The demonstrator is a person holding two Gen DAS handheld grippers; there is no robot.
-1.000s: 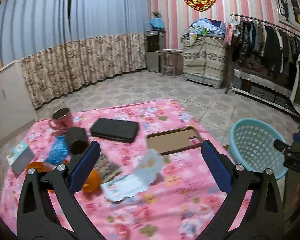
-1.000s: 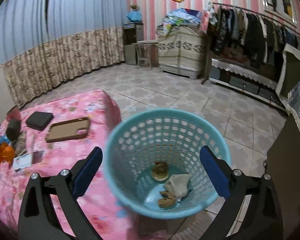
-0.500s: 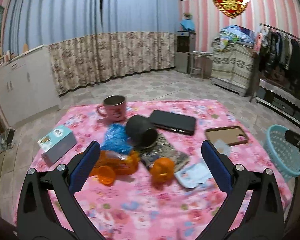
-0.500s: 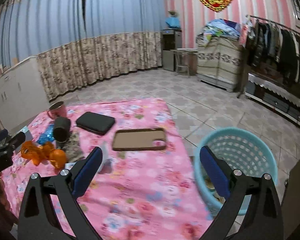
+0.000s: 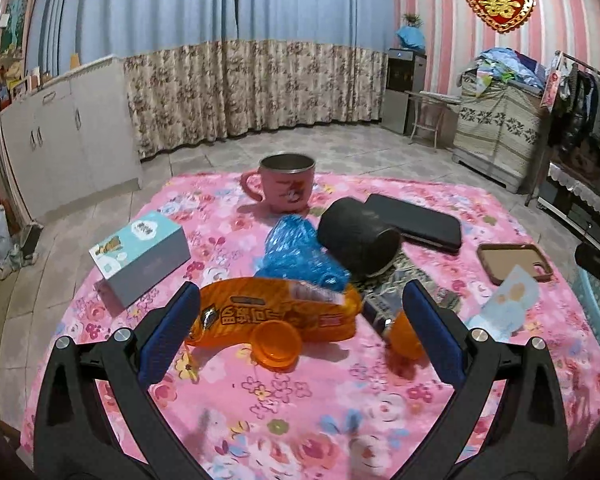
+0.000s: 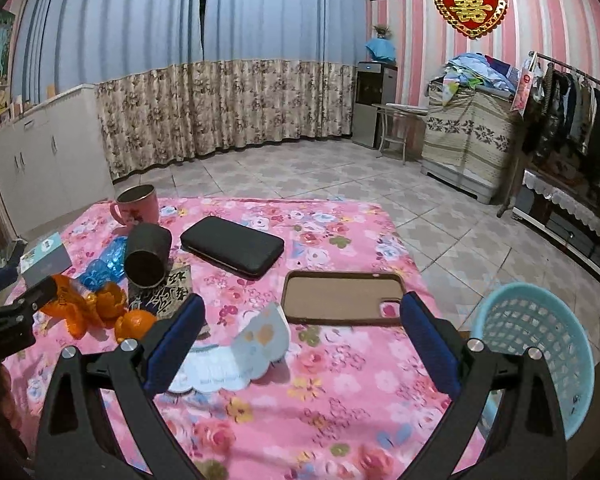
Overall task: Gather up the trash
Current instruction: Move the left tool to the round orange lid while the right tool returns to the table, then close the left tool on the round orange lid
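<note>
Item 1. Crinkled orange plastic snack wrapper (image 5: 276, 312), lying on my pink floral-clothed worktop (image 5: 300, 400) directly ahead of my left tool (image 5: 296, 332), between its spread fingers but not yet touched. Judged light, soft and slippery; it should crumple under a pinch. Best hold: the raised middle fold, not the flat printed face.

Item 2. Round orange plastic lid (image 5: 276, 346), just before the wrapper and touching it. Judged stiff and light; take it by the rim.

Item 3. Orange peel pieces (image 6: 104, 300), beside the wrapper. Judged soft and likely to tear.

Item 4. Pale blue-and-white folded paper packet (image 6: 236, 352), flat on the cloth just ahead of my right tool (image 6: 300, 344), which is also spread wide and holds nothing. Judged thin and limp; pinch the upturned edge.

Item 5. Light-blue plastic lattice basket (image 6: 540, 352), on the floor at the worktop's right edge; my destination.

View notes. The left wrist view shows the lid and the crumpled blue plastic bag (image 5: 300, 256) plainly; the right wrist view shows the basket's whole rim, which the left view cuts to a sliver. Neither shows the basket's contents.
</note>
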